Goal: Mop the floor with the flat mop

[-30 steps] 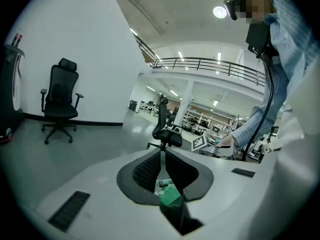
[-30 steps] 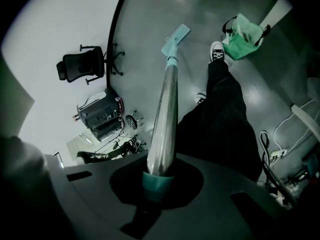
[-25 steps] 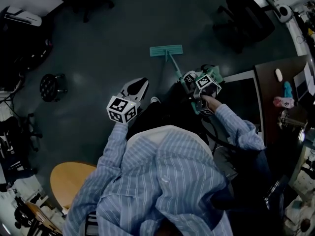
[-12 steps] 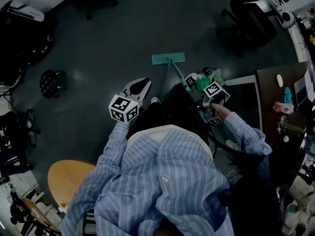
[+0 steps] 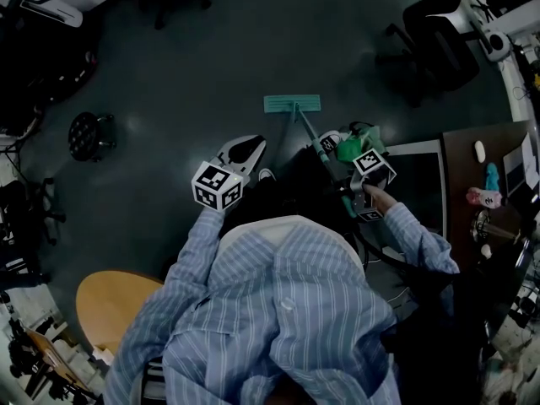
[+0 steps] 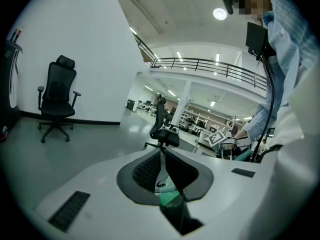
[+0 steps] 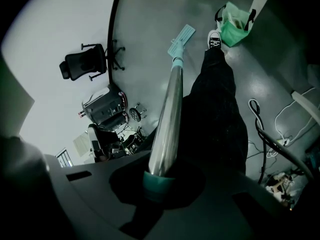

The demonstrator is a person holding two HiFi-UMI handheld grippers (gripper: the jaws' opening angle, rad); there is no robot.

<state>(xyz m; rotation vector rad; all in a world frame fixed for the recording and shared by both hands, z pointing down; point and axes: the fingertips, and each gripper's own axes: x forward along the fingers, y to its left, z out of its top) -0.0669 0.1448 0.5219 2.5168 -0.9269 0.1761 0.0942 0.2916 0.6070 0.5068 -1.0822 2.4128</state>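
**One-handed mop grip, left side just along for the ride**

The flat mop (image 5: 292,103) has its teal head lying flat on the dark floor (image 5: 194,74), out in front of the person's feet. Its handle (image 7: 167,119) slants back from there to the right gripper (image 7: 159,181). The right gripper view shows it best. The shiny metal tube and its teal collar sit right in between the two jaws, which are clamped on it. The mop head is small at the far end of the tube.

The left gripper (image 6: 162,154) is held out to the left of the mop, well apart from the handle. Its jaws are pressed nearly together with only a thin slit between them, and there's nothing in them.

Other stuff around:
- A black sneaker (image 7: 214,39) is planted near the mop head, with a green bag-looking thing (image 7: 234,26) just beside it.
- A black office chair (image 6: 57,101) stands by the white wall.
- A round wooden seat (image 5: 114,310) is behind the person on their left.
- A dark desk (image 5: 472,154) is off to the right.
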